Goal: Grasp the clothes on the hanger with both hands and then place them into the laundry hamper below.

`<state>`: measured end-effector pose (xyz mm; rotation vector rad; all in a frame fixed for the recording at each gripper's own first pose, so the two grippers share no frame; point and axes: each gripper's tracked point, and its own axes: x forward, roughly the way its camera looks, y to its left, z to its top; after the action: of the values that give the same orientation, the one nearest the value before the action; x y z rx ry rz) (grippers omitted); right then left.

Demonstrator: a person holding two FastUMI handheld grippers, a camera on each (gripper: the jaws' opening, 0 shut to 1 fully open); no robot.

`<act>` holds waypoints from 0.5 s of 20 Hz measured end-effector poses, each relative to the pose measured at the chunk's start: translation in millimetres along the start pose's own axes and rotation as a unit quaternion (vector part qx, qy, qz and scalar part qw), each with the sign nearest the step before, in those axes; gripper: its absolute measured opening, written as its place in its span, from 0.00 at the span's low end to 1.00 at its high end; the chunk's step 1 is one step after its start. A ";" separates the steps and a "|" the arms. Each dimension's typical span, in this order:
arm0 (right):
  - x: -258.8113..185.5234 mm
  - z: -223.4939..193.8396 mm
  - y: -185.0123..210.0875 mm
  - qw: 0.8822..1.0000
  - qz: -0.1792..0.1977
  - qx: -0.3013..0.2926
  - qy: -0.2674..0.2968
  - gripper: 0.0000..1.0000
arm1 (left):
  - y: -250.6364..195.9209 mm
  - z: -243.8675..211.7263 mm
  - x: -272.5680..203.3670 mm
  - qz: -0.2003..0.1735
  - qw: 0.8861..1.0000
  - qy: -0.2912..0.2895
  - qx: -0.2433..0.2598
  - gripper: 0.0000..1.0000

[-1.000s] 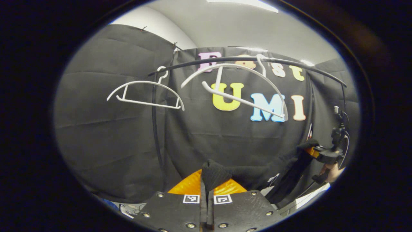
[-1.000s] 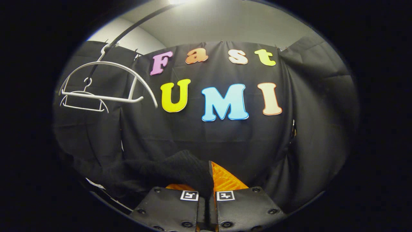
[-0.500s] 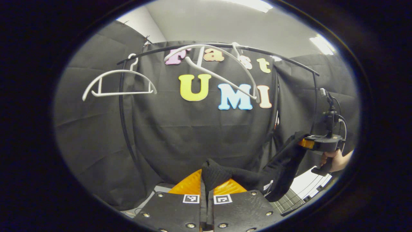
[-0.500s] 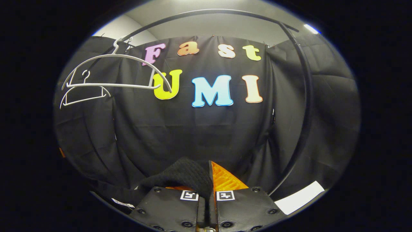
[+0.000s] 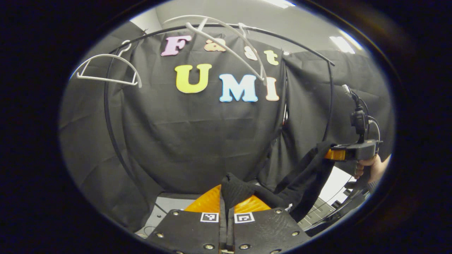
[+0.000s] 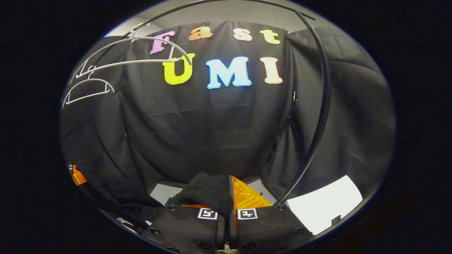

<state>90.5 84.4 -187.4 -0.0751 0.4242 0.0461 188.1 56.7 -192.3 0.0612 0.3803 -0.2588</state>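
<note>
Black knit cloth, the garment [image 5: 303, 183], hangs off the hangers and is strung between the two grippers. In the left gripper view, the left gripper [image 5: 227, 201] at 6 o'clock has its fingers pressed together on a bunched corner. The cloth runs out toward 3 o'clock, where the right gripper [image 5: 333, 154], held by a hand [image 5: 369, 165], pinches the other end. In the right gripper view, the right gripper [image 6: 229, 204] is clamped on a fold of the garment [image 6: 208, 190] at 6 o'clock. Two white hangers [image 5: 106, 68] sit bare on the rail [image 5: 328, 106] near 11 and 12 o'clock. The hamper is not visible, so the carry down is probably the step now. Both pinches should hold firm, the hands should descend level together, and the sagging middle should go in first, clear of the rail's upright.
</note>
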 end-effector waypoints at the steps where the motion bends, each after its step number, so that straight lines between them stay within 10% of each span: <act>1: 0.6 -6.6 0.2 1.000 0.001 0.004 0.010 0.10 | -0.1 -2.3 1.9 0.002 1.000 0.007 -0.004 0.02; 10: 18.1 -89.7 8.5 0.991 0.009 0.045 0.122 0.10 | 3.1 -42.1 25.2 0.002 0.997 0.079 -0.018 0.01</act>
<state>69.8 86.0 -276.9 0.0121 0.6716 0.0350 196.4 58.2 -240.8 0.0468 0.5422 -0.2433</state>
